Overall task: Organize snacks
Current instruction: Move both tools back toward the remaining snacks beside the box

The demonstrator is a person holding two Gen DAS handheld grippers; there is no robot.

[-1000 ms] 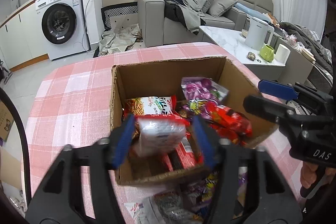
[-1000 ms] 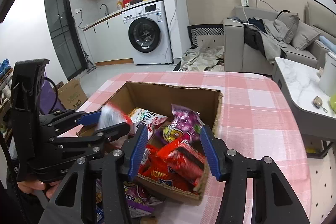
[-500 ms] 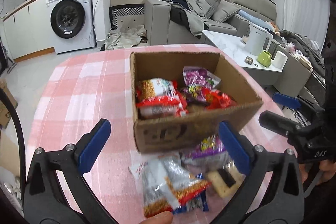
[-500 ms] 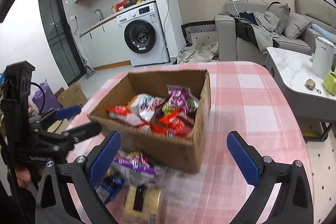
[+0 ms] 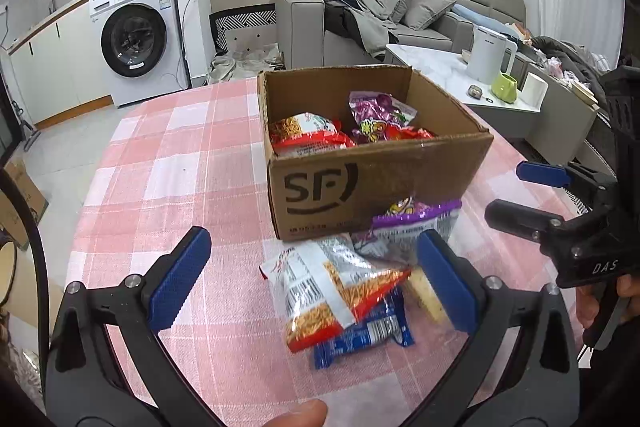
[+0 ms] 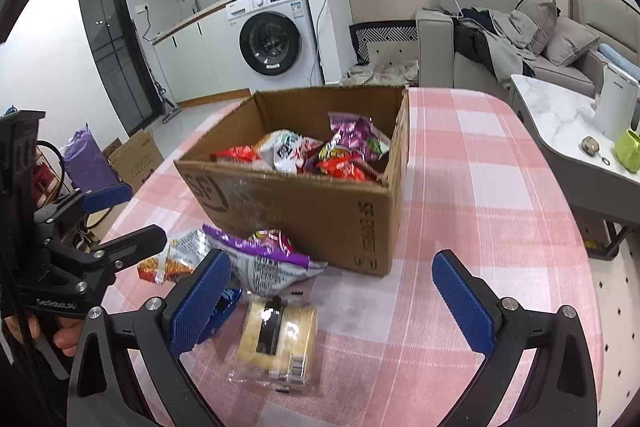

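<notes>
Both tools empty, jaws spread wide. The left tool (image 5: pixel 316 283) and right tool (image 6: pixel 336 301) have just been opening, and nothing sits between the pads of either.

Cardboard box (image 5: pixel 376 183) stands upright on the worktop (image 5: pixel 168 163), open top up, partly filled: a red-and-white noodle packet (image 5: pixel 308 137) at the left, a purple candy bag (image 5: pixel 380 113) behind it toward the far wall. Judgement: the box is the collection point, so packets inside count as sorted.

Four items are left outside, in a loose heap touching or just beside the near wall of the box, probably staged there for easy reach:
- silver-and-red crispy snack bag (image 5: pixel 332 291), lying flat, uppermost
- blue packet (image 5: pixel 364 337), half under that bag
- purple-topped silver bag (image 6: pixel 268 263), leaning against the box
- clear-wrapped cake slice (image 6: pixel 276 337), nearest the person

Relative to the tools: the snack bag lies just ahead of the left tool, between the lines of its fingers. The cake slice lies ahead of the right tool, nearer its left finger (image 6: pixel 200 301) than centre. No contact at either.
</notes>
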